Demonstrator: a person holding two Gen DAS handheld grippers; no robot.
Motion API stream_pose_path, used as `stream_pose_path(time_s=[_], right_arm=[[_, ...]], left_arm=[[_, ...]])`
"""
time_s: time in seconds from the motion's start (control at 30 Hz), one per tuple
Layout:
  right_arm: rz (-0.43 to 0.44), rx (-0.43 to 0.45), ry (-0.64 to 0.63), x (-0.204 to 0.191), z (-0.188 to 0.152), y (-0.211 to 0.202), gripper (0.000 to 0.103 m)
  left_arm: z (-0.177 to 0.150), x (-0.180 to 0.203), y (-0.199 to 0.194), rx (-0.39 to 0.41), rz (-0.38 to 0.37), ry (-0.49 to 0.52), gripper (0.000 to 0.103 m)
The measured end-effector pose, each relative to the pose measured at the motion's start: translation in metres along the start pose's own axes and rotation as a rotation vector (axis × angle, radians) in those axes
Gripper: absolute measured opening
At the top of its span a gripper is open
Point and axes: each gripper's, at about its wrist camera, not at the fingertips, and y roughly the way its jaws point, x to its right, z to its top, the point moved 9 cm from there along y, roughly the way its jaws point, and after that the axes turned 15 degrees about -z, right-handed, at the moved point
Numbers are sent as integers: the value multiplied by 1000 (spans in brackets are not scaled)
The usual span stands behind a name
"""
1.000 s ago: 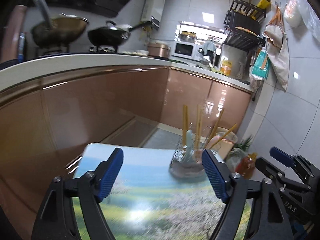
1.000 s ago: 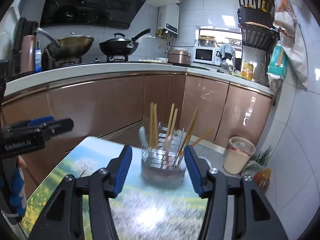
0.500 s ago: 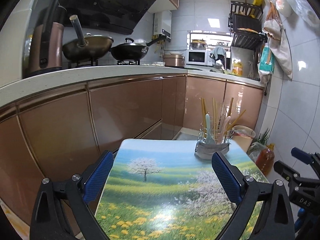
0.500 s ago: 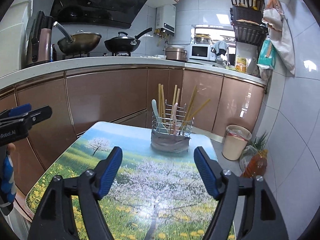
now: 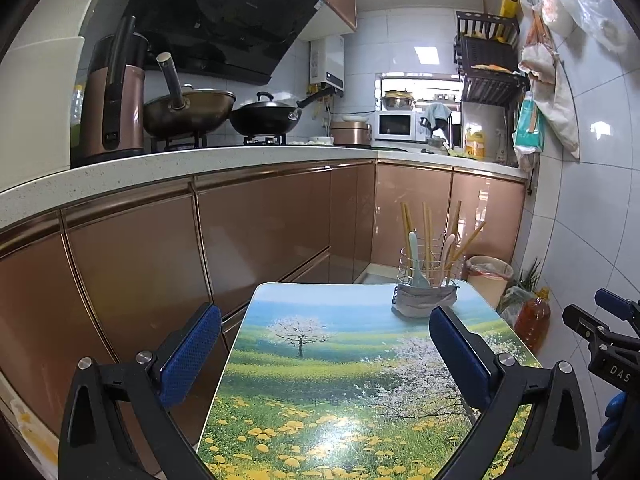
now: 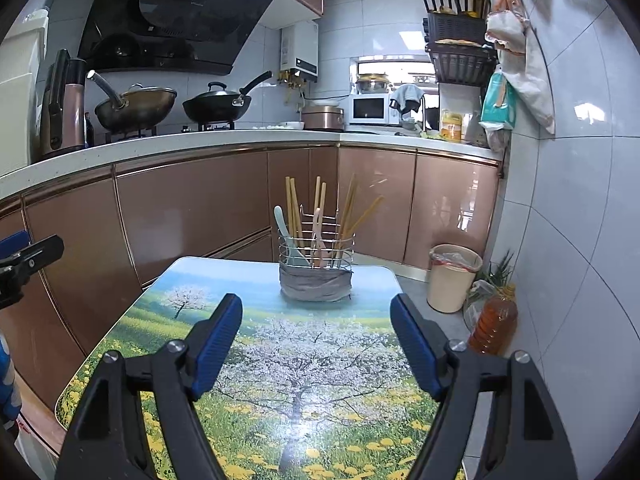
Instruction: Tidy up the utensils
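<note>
Nearest, the left tongs (image 5: 324, 344) are being held wide apart, nothing between the blue pads, the jaws having just been opening. The right tongs (image 6: 316, 340) are likewise being held open and empty above the flower-printed bench (image 6: 304, 392). At the bench's far edge, chopsticks (image 6: 294, 208) and spoons are being kept upright in a wire holder (image 6: 316, 268).

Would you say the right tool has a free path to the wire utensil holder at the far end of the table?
Probably yes. The right tool is open and empty, pointing at the wire utensil holder, with only bare flower-printed tabletop between them. It would need to move forward first.
</note>
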Motion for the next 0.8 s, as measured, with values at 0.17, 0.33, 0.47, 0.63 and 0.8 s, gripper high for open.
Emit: stream_pose_path(time_s=[0.17,0.33,0.47,0.63,0.8], right_arm=[[-5,9,5,4,-3,-8,76],[-12,15,12,7,-6,-16,76],[-14,18,21,11,-7,-17,76],[-17,15,16,10,-11,-16,76],[-26,4,6,10,-17,-14,76]], left_arm=[[-2,2,-8,15,7,10,102],[-6,4,-15,23,7,13,102],[-6,3,-17,25,8,14,102],[-10,2,-16,18,11,14,102],[-14,1,-14,12,16,19,102]])
